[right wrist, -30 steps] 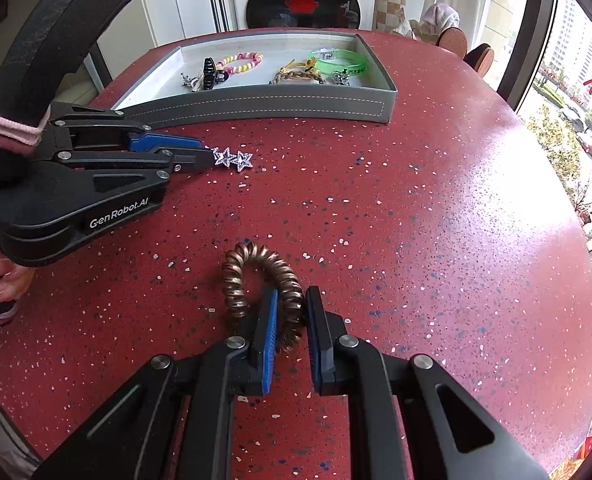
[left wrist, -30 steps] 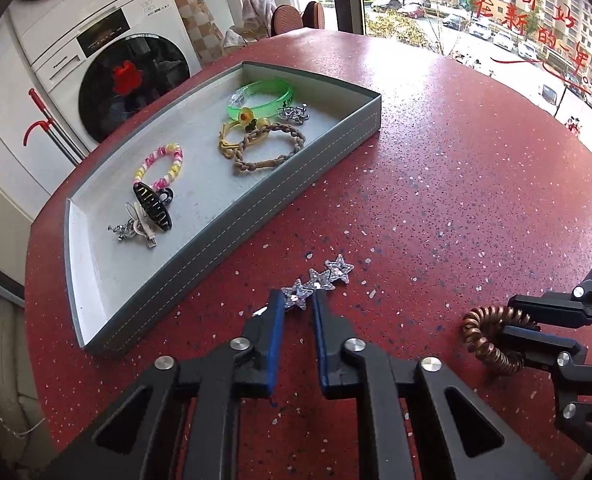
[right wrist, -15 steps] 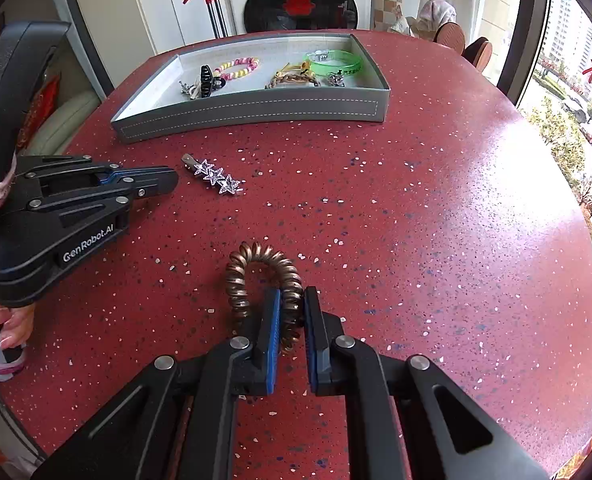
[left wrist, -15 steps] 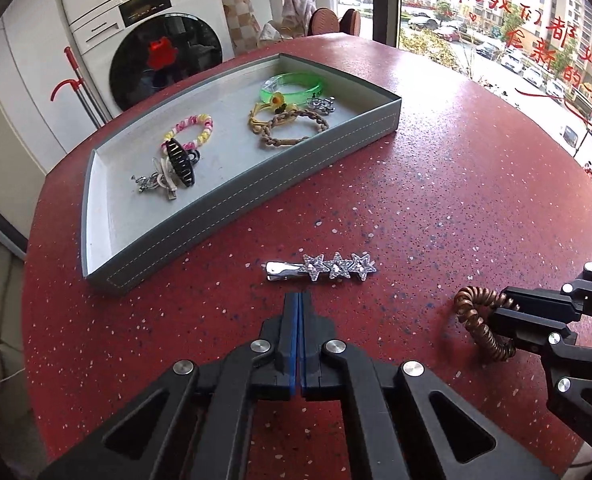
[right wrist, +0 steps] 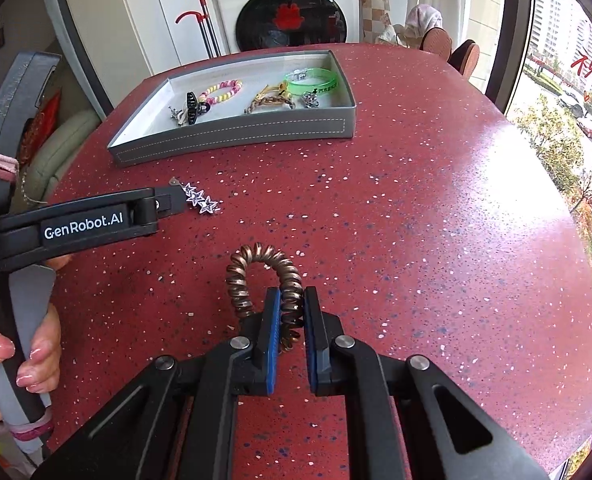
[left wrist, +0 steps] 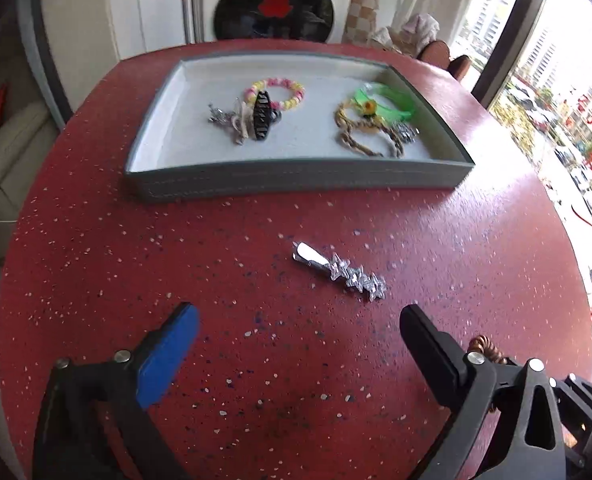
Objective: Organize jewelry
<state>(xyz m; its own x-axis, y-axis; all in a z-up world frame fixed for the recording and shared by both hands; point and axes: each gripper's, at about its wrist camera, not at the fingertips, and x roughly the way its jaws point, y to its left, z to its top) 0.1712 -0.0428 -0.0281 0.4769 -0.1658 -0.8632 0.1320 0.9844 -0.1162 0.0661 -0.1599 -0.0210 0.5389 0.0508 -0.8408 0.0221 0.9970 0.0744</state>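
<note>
On red table (left wrist: 476, 220), left gripper (left wrist: 296, 332) spread wide near star clip (left wrist: 340, 272), right gripper (right wrist: 290, 312) apparently pinching coil tie (right wrist: 262, 276).

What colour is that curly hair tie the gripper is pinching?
Coppery brown, the hair tie shows best in the right wrist view.

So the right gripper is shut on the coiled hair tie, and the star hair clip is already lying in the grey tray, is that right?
Not quite. The star hair clip lies on the red table, in front of the grey tray, as the left wrist view shows. The right gripper is indeed shut on the coiled hair tie.
</note>
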